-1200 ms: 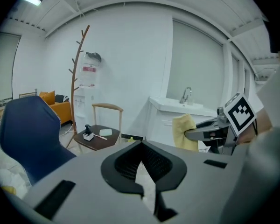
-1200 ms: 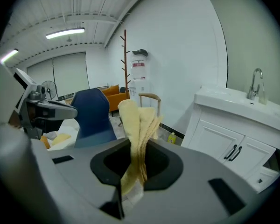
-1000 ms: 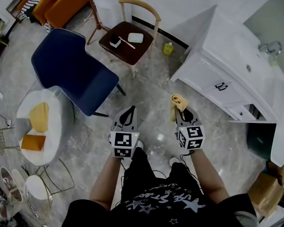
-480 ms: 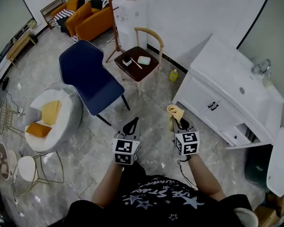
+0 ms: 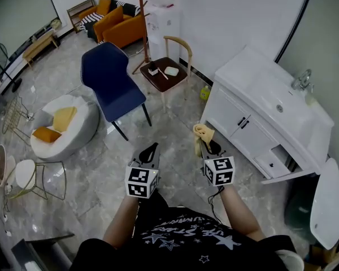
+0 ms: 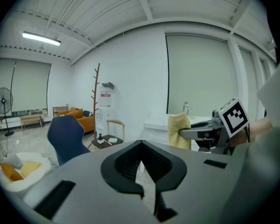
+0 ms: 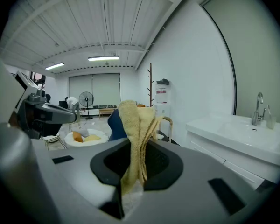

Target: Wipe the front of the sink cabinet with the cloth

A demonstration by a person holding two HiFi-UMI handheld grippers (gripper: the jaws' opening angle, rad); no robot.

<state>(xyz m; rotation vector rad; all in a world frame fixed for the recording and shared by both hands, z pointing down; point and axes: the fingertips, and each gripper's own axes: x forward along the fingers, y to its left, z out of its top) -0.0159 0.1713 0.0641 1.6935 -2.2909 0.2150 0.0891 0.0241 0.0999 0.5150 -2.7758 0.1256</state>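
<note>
We see the right gripper [image 7: 133, 171] with its two dark, matte jaws pressed onto a yellow cloth [image 7: 135, 125], a soft terry fabric gathered into upright folds that rise above the jaw tips and hang limp at their edges. The left gripper [image 6: 141, 164] is held beside it, its jaws drawn together until the tips meet, with nothing between them. Each gripper carries a cube with black and white square markers at its rear. Ahead and to the right of the cloth, clearly apart from it, stands the sink cabinet [image 5: 243, 123], a white box with smooth panelled doors, small dark handles and a flat white top with a shallow moulded basin. A bright metal faucet [image 5: 300, 79] rises at the far edge of that top. A drawer [image 5: 277, 161] at the cabinet's nearer end is pulled open. Below both grippers lies a floor [image 5: 90, 168] of glossy grey, veined tile. A small yellow bottle [image 5: 205, 92] stands on it just beside the cabinet's far corner. Ahead of the left gripper stand a blue chair [image 5: 110, 78] with a curved padded shell and, beyond it, a wooden chair [image 5: 168, 72] with a dark seat and a pale bent backrest.
</note>
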